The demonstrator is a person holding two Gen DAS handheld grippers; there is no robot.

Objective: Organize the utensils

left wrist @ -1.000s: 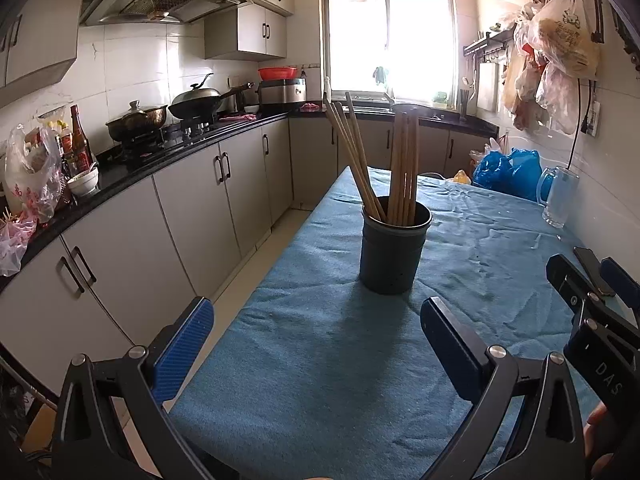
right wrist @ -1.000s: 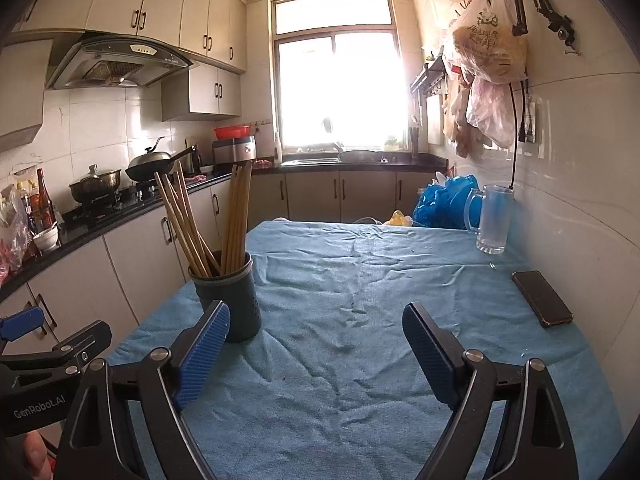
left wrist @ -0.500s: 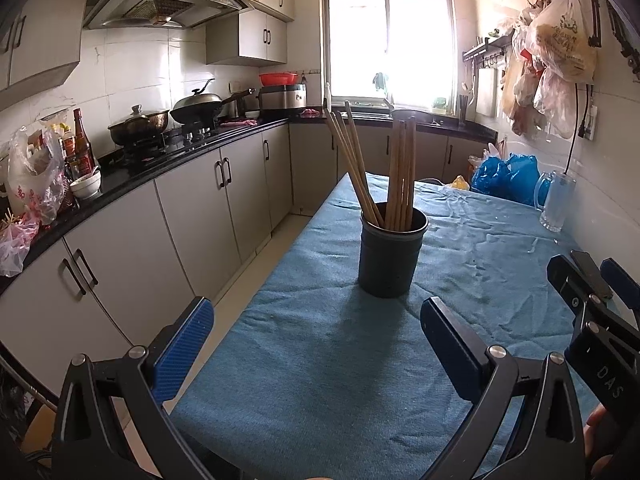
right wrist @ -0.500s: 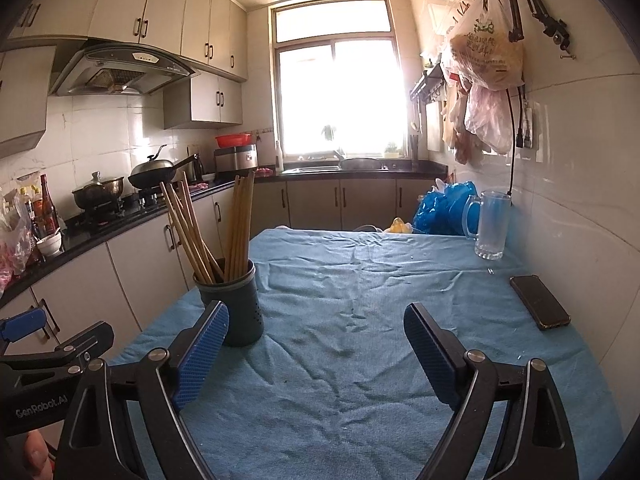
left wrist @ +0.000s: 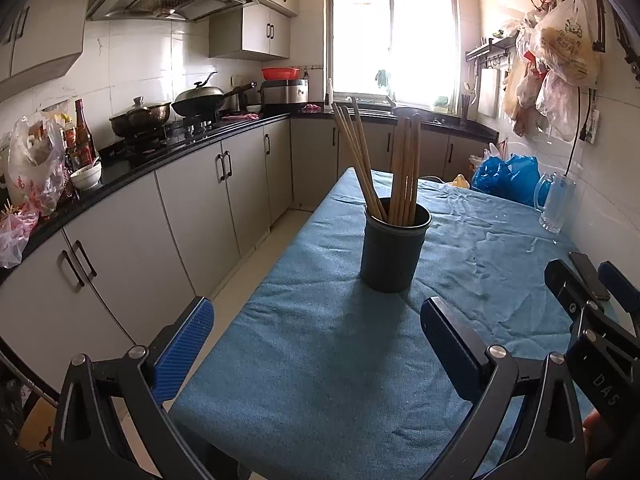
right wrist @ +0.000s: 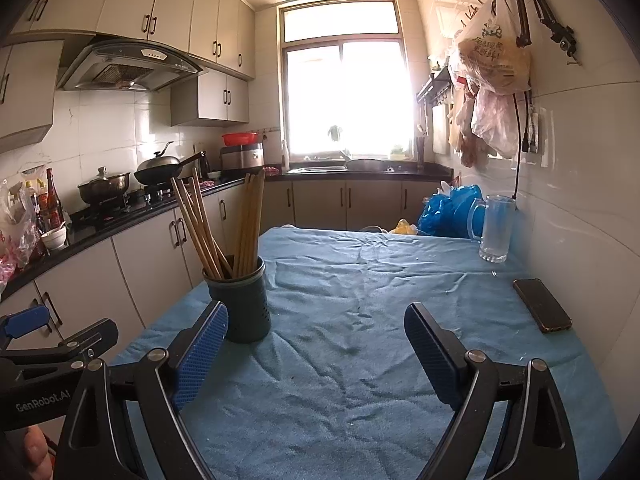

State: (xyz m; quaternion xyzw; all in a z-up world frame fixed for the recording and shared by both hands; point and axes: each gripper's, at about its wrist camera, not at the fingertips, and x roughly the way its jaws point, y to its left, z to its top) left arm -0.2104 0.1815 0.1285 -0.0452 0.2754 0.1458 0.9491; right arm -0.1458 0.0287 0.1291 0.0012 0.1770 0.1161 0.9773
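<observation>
Cabinets [left wrist: 188, 200] of pale grey with dark bar handles run down the far left of both views, under a glossy black counter carrying a lidded steel pot [left wrist: 140, 114] and a dark wok [left wrist: 200, 100].

The left hand-held gripper [left wrist: 316, 344] is held low over the near left corner of the surface [left wrist: 320, 380], pointing level along it. Its black triangular arms end in ribbed blue pads [left wrist: 182, 348], spread wide apart and holding nothing. In the right wrist view the same tool shows at the lower left edge [right wrist: 52, 344], with a fingertip of the person's hand under it.

The surface is covered in a wrinkled blue cloth. Straight ahead of the left hand-held gripper, near but apart from it, stands the holder [left wrist: 394, 246], a dark, matte, upright cylinder; the right wrist view shows small perforations in its wall [right wrist: 240, 300]. Out of it rise wooden chopsticks [left wrist: 402, 168], long and thin, in two bundles: one leaning left, one nearly upright.

The right hand-held gripper [right wrist: 316, 348] is held level over the near middle of the surface, its textured blue pads [right wrist: 200, 356] equally far apart and gripping nothing. Its left pad sits in front of the holder's base in the picture; whether they touch I cannot tell.

Further right a flat black phone [right wrist: 542, 310] lies on the cloth near the tiled wall. Beyond it stands a clear glass mug [right wrist: 494, 228] with a handle, and behind that a crumpled blue plastic bag [right wrist: 448, 210].
</observation>
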